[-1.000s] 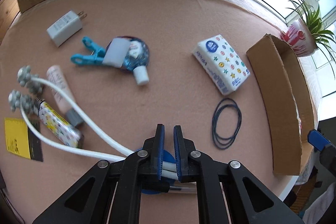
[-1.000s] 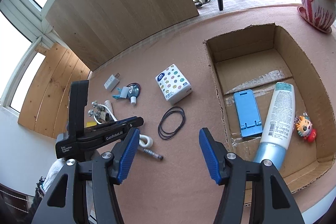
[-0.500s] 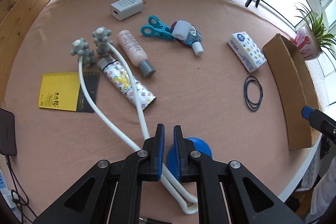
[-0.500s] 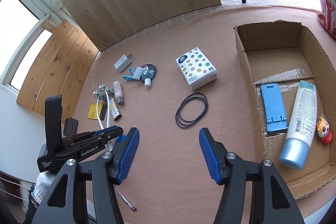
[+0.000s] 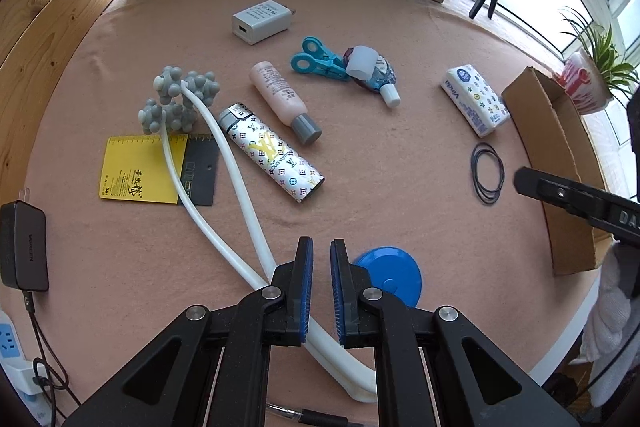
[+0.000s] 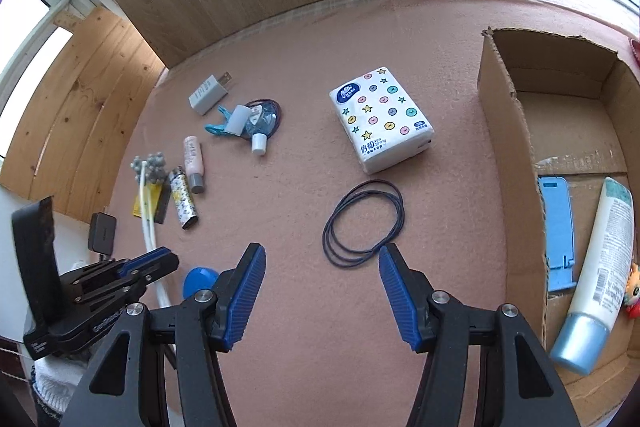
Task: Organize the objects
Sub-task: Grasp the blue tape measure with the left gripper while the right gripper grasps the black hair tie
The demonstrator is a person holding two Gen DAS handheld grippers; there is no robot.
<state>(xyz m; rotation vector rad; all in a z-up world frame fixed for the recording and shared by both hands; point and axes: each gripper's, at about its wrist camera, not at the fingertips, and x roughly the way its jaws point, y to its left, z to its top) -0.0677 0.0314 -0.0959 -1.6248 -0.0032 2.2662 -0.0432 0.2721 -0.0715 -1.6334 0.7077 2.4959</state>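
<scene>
right wrist view, bottom of the frame: your right gripper (image 6: 322, 291) has its jaws apart with nothing between them, pointing down at the pink table cover (image 6: 304, 339). just above it, centre frame, lie the black rubber bands (image 6: 363, 225), flat and loose; they look like the thing you are lining up on, since the open fingers frame them. beyond the bands, upper centre, sits the tissue pack (image 6: 382, 119), lying flat and well clear.

along the right edge stands the cardboard box (image 6: 508, 163), already holding a blue phone stand (image 6: 556, 227), a lotion tube (image 6: 600, 279) and a small toy (image 6: 633, 289), so this seems to be where things are gathered.

at lower left your left gripper (image 6: 158, 261) hangs over a blue disc (image 6: 198, 281). from its own camera the jaws stand closed and empty, and the white massager (image 5: 240, 183) runs under them without being pinched. further up that frame lie a patterned lighter (image 5: 272, 155), a pink bottle (image 5: 284, 99), a yellow card (image 5: 140, 169), a teal clip (image 5: 318, 61), a blue sanitizer bottle (image 5: 376, 73) and a white charger (image 5: 260, 21), all still out on the cloth, so much of the sorting looks undone.
</scene>
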